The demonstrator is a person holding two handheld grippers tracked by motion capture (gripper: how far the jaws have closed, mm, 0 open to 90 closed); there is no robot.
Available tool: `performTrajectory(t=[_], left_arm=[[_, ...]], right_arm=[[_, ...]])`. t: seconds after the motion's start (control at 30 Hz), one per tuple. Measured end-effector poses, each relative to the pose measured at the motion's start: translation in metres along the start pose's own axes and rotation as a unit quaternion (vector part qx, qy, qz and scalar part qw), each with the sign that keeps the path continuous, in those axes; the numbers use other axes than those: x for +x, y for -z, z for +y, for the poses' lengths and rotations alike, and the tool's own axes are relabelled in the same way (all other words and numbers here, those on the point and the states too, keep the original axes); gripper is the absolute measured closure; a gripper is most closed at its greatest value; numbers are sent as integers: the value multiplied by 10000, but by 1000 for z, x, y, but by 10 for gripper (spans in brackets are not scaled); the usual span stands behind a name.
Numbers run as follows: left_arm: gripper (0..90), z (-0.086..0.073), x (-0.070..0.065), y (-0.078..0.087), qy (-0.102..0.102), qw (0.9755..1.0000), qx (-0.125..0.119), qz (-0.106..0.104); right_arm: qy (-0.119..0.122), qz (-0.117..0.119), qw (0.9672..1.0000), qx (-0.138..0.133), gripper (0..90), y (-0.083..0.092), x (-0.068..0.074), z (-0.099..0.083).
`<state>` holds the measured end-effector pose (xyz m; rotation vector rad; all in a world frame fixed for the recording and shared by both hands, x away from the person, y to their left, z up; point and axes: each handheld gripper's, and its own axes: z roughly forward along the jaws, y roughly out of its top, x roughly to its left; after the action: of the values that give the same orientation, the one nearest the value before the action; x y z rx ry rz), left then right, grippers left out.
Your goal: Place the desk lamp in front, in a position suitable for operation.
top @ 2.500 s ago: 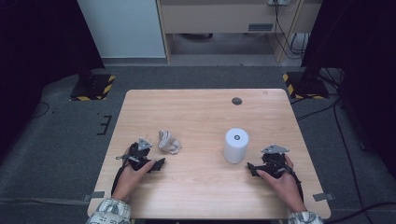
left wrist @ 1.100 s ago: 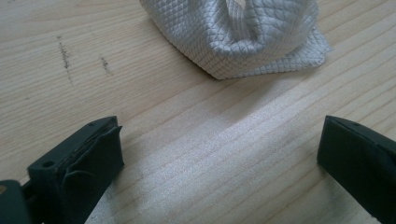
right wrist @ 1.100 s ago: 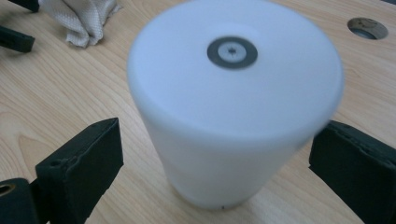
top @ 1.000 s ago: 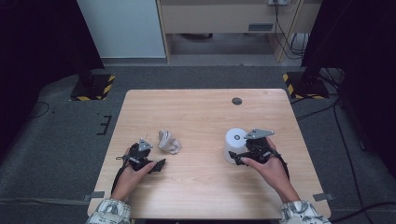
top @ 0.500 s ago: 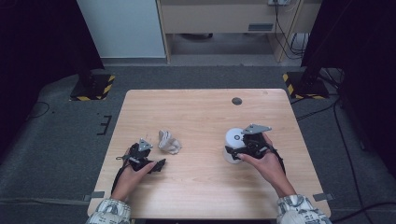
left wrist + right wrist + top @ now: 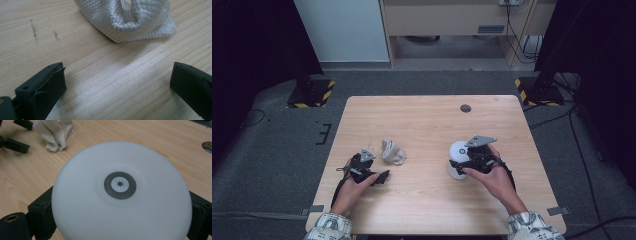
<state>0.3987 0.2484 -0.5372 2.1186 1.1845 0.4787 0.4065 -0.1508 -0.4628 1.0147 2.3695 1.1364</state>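
Observation:
A white cylinder (image 6: 458, 159) with a dark ring on its top (image 6: 120, 184) stands on the right half of the wooden table (image 6: 422, 125). My right gripper (image 6: 460, 167) reaches around it from the near side. Its jaws have just been closing, and the black pads (image 6: 43, 211) now lie against both sides of the cylinder. A crumpled white quilted cloth (image 6: 392, 151) (image 6: 130, 20) lies left of centre. My left gripper (image 6: 378, 169) (image 6: 117, 82) rests on the table just short of the cloth, open, with bare wood between its jaws.
A small dark round hole (image 6: 465, 108) (image 6: 207, 146) sits in the table's far right part. In the right gripper view the left gripper's black jaws (image 6: 15, 145) show beside the cloth (image 6: 53, 132). Yellow-and-black striped stand feet (image 6: 312, 95) stand on the floor beyond the far corners.
The right gripper has moved in from the table's right side to the cylinder and settled around it. The left gripper and the cloth have stayed where they were.

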Motion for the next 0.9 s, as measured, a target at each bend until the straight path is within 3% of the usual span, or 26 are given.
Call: performTrajectory(t=[0.03,0.2,0.23,0.33,0.37,0.57,0.8,0.83,0.9], left_arm=[[0,0,0,0,-6,10000,0,-7],[0,0,0,0,-17,10000,1,-19],[0,0,0,0,-16,10000,0,-18],[0,0,0,0,-16,10000,1,-18],[0,0,0,0,-15,10000,0,-18],[0,0,1,0,-44,10000,-4,-49],[0,0,2,0,-68,9999,1,-79],[0,0,2,0,-98,9999,-9,-115],[0,0,3,0,-141,9998,-30,-130]], right_arm=[[35,62,10000,-45,89,3,9,0],[48,291,9995,-59,89,5,27,0],[115,407,9991,-77,89,3,38,1],[220,436,9988,-48,89,3,45,1],[370,464,9982,-24,89,2,55,2],[493,481,9976,49,88,-2,64,-1],[355,496,9981,-114,78,-3,64,-6],[321,480,9983,-79,23,-4,64,-6],[378,529,9978,-125,44,-3,63,-8]])
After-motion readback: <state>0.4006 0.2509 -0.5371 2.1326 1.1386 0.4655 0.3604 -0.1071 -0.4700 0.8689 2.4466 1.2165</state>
